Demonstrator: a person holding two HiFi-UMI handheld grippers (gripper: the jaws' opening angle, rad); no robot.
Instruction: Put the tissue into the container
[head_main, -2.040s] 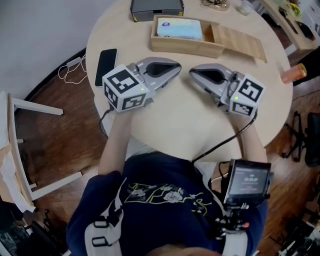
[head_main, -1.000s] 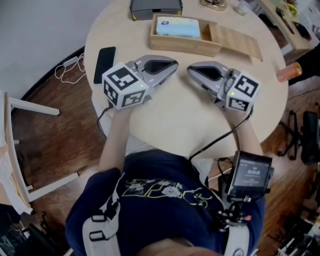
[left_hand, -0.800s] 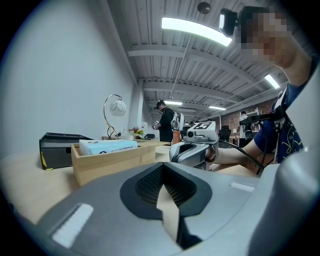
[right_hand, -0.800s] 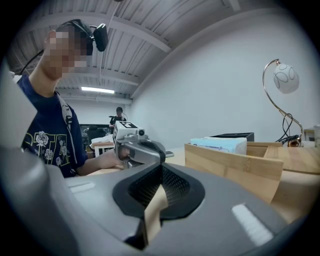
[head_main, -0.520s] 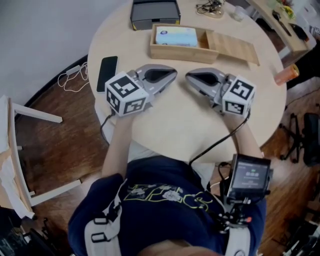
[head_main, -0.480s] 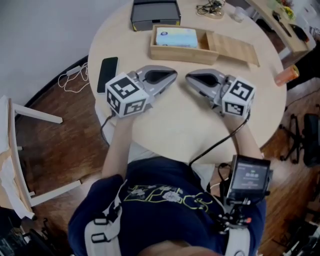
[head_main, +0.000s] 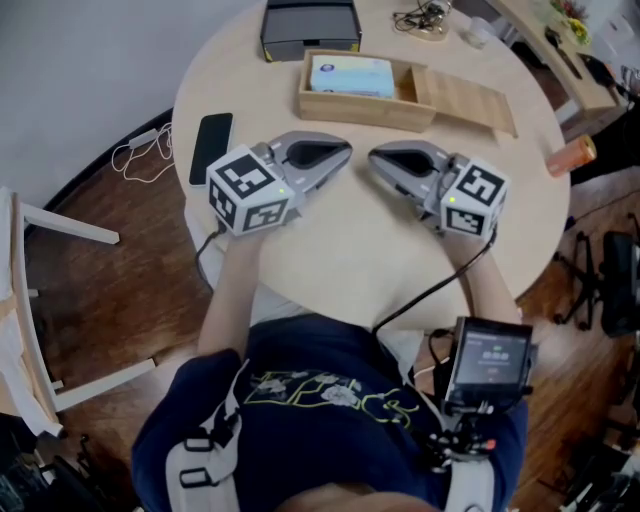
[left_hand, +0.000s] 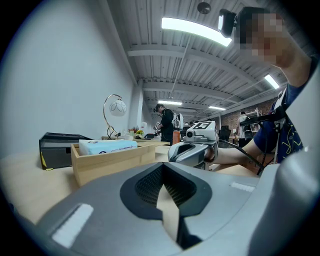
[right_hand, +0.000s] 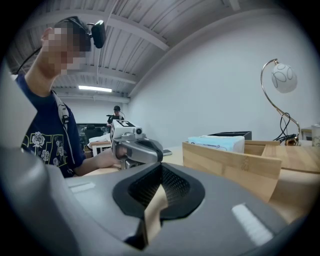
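Note:
A pale blue tissue pack (head_main: 350, 75) lies inside the wooden box (head_main: 345, 102), whose sliding lid (head_main: 468, 88) is pulled out to the right. The same pack (left_hand: 106, 146) shows in the box (left_hand: 112, 163) in the left gripper view, and the pack (right_hand: 217, 143) in the right gripper view. My left gripper (head_main: 343, 152) rests on the round table (head_main: 350, 250), shut and empty, pointing right. My right gripper (head_main: 375, 157) faces it tip to tip, also shut and empty. Both sit just in front of the box.
A black phone (head_main: 211, 147) lies at the table's left edge. A dark grey case (head_main: 309, 24) stands behind the box, with cables (head_main: 422, 16) beside it. An orange bottle (head_main: 571, 155) is off the table's right side. A white chair (head_main: 40, 310) stands on the floor at left.
Both grippers stay shut and in the same place on the table. Only the head view has shifted slightly.

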